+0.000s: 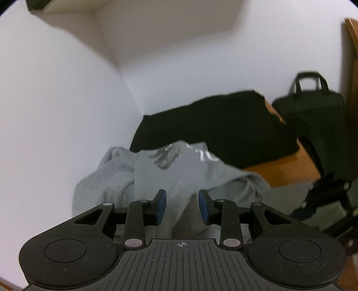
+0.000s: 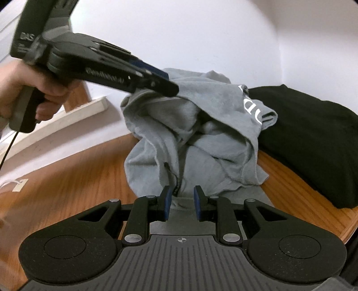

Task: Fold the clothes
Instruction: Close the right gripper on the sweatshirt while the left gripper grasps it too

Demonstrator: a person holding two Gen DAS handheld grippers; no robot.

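the walls (image 1: 56, 100) are plain white and meet in a corner (image 1: 125, 76); near the top a white ledge (image 1: 156, 15) stands out from them; the table (image 2: 73, 170) is of orange-brown wood with fine grooves; a dark bag (image 1: 313, 107) with two handles stands at the right; the light is soft and even.

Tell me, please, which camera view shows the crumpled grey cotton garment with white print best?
The right wrist view shows the crumpled grey cotton garment best: the whole heap on the wooden table, sharp, with its folds and hem. The left wrist view shows it blurred, and the left gripper hides its lower part.
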